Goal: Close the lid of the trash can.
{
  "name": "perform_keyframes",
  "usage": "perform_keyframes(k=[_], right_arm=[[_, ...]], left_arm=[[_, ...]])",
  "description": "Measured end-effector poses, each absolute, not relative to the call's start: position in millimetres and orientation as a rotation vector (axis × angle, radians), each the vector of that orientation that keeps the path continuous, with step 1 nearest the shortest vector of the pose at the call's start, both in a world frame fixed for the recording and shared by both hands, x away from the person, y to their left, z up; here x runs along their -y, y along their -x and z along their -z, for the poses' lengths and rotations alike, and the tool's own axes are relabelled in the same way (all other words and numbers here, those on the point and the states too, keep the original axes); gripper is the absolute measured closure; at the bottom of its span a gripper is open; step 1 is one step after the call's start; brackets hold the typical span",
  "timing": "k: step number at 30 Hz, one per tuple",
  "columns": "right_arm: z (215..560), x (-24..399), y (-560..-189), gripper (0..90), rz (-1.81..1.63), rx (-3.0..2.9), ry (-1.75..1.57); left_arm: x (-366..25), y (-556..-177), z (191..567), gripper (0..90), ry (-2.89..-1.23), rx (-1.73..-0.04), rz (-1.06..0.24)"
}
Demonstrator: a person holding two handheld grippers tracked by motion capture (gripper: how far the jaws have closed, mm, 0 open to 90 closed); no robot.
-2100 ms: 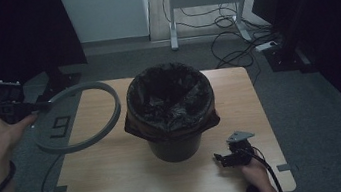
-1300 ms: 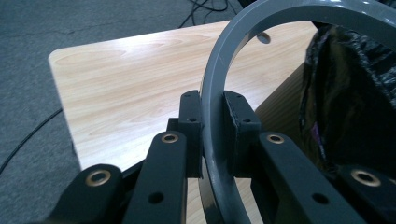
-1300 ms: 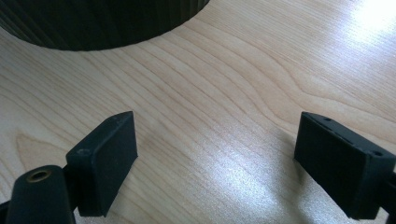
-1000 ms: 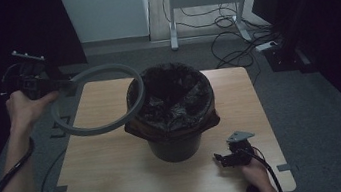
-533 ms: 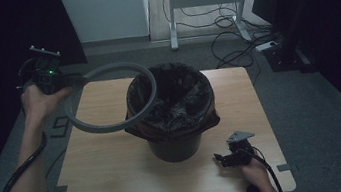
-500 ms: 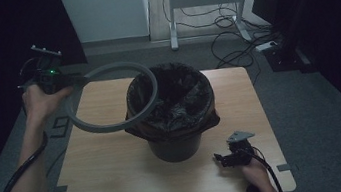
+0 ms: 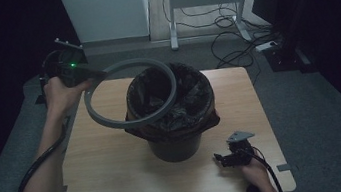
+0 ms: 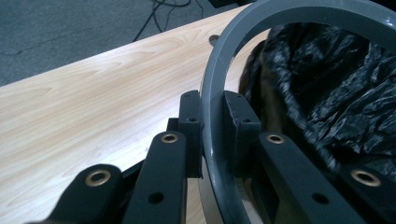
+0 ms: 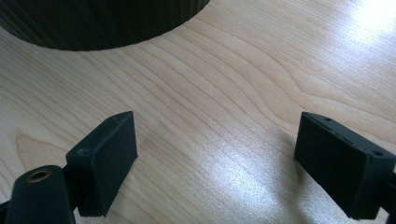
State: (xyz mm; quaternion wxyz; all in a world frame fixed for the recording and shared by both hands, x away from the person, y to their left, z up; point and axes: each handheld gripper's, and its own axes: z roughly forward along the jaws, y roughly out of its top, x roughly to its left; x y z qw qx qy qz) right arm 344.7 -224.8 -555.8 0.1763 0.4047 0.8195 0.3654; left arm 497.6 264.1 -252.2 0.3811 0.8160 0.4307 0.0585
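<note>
In the high view we see our left gripper (image 7: 86,76) raised over the far left corner of the pale wooden surface (image 7: 113,169), pinching the rim of a grey plastic ring (image 7: 111,123). The ring hangs tilted in the air, its far side reaching over the mouth of the round black bin lined with a crinkled black plastic bag (image 7: 175,125), while its near side lies out over the surface to the left of the bin. The bin stands at the middle of the surface. Our right gripper (image 7: 224,159) rests low near the front right corner, just beside the bin's foot and apart from it.

In the left gripper view the two black jaws of the left gripper (image 8: 212,123) are pressed against the grey ring (image 8: 215,84) from either side, with the band running up between them and curving off to the right. Beyond the ring we see the black bag (image 8: 336,88) and, to the left, the wood of the surface (image 8: 93,98).

In the right gripper view the right gripper (image 9: 219,156) stands spread wide with bare wood (image 9: 224,93) between its jaws. The dark ribbed wall of the bin (image 9: 93,23) shows at the top left.
</note>
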Motion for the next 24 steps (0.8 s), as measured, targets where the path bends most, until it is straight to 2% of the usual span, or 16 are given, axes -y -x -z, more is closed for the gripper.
perform_keyframes(k=[24], right_arm=[[555.8,224.8,-344.6,12.1,-1.035,-2.32,-1.145]], left_arm=[[-179.4,-512.8,262.5,78.2,-2.127,-0.966,-0.13]])
